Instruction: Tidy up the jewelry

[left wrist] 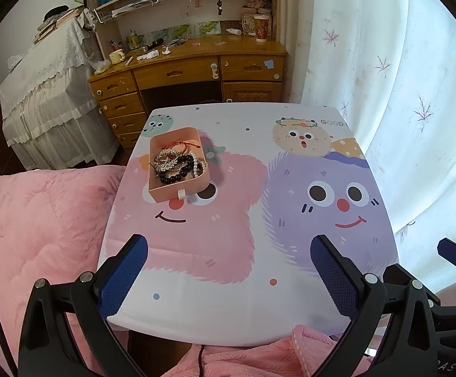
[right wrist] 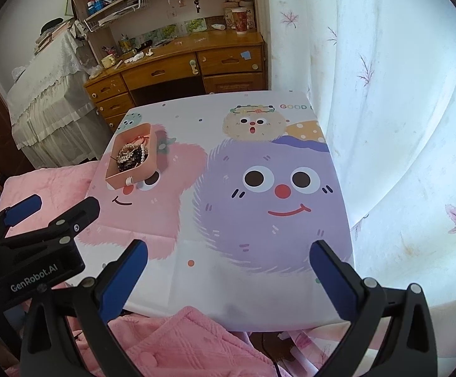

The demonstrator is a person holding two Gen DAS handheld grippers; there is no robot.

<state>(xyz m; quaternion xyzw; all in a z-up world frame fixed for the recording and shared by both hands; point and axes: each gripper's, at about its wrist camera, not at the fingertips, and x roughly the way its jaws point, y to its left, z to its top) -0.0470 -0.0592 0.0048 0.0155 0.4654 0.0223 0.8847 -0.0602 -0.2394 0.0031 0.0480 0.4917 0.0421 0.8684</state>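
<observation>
**Both grippers spread wide, jewelry heaped in the pink tray**

Nearest you, a pink quilt (left wrist: 39, 235) bunches against the near edge of the table and runs off to your left. Your left gripper (left wrist: 229, 270) hangs over that near edge with its blue-padded fingers (left wrist: 124, 278) spread wide and nothing between them. Your right gripper (right wrist: 228, 275) sits just beside it, to its right, jaws equally wide apart and empty.

Under both lies the cartoon tablecloth (left wrist: 234, 298), printed with a pink fuzzy face on the left and a purple one on the right.

Further out, on the far left part of the table, the pink tray (left wrist: 177, 190) rests flat over the pink face, a small white tab on its near wall. The jewelry (left wrist: 179, 163) is all piled inside it: dark bead bracelets, a white pearl strand, silvery chain and a red cord, tangled together.

Beyond the table stand a wooden desk (left wrist: 196, 72) with shelves above, and a white curtain (left wrist: 401, 94) on the right.
</observation>
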